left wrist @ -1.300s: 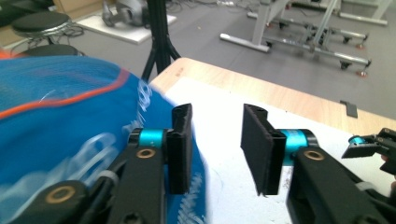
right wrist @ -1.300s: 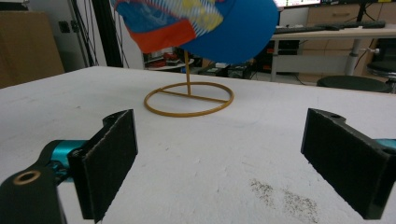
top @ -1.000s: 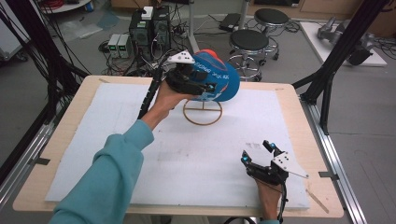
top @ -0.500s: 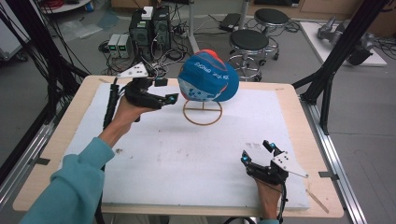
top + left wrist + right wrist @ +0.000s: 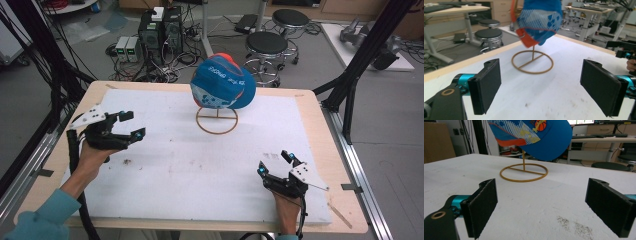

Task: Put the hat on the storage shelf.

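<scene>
Cap: blue-and-orange fabric baseball cap [image 5: 223, 82] perched on thin gold wire ring-base stand [image 5: 216, 120].
Claws: left gripper [image 5: 129, 125], right gripper [image 5: 274, 164] — wide apart, empty.
Risk: top-heavy — sideways nudge likely tipped stand.

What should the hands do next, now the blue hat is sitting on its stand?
Probably just rest on the table. The blue cap already hangs on the ring-footed stand, nothing touching it. The left gripper is open and well away from it, and the right gripper sits open near the front edge, so nothing seems left to grab.
</scene>
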The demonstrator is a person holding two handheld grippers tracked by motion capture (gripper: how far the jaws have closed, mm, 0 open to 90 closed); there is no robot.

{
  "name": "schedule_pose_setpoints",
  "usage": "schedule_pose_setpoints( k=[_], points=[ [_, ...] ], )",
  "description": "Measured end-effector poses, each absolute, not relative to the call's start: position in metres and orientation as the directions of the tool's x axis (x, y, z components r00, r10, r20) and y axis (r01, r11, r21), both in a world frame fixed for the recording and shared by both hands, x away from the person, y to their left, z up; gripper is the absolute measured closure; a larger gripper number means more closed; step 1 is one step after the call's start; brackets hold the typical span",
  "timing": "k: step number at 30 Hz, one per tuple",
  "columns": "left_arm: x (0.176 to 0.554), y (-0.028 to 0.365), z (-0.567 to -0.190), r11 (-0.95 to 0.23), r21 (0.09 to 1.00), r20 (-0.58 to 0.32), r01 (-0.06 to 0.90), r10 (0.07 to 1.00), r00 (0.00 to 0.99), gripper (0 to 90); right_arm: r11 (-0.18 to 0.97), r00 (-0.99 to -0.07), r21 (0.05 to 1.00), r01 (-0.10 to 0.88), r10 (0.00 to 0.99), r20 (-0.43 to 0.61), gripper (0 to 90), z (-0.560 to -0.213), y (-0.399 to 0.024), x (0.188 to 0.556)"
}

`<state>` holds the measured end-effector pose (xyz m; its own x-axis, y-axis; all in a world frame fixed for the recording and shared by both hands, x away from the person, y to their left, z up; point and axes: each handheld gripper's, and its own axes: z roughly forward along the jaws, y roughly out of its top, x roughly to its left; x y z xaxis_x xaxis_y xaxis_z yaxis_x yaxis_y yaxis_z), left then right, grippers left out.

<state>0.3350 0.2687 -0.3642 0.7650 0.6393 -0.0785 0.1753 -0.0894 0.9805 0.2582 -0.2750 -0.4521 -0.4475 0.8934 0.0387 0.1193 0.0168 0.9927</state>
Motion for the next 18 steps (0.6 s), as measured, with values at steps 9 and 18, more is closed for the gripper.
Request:
schedule_pose_setpoints(
  k=[9, 18],
  points=[
    [0.281, 0.299, -0.426, -0.069, 0.990, -0.034, 0.120, 0.721, 0.692, 17.4, 0.023, -0.450, 0.992, 0.126, 0.892, 0.036, 9.8, -0.452, -0.274, 0.258],
    [0.265, 0.304, -0.450, -0.039, 0.992, -0.051, 0.118, 0.735, 0.676, 16.6, 0.020, -0.448, 0.992, 0.122, 0.893, 0.037, 9.8, -0.452, -0.275, 0.259]
  ],
)
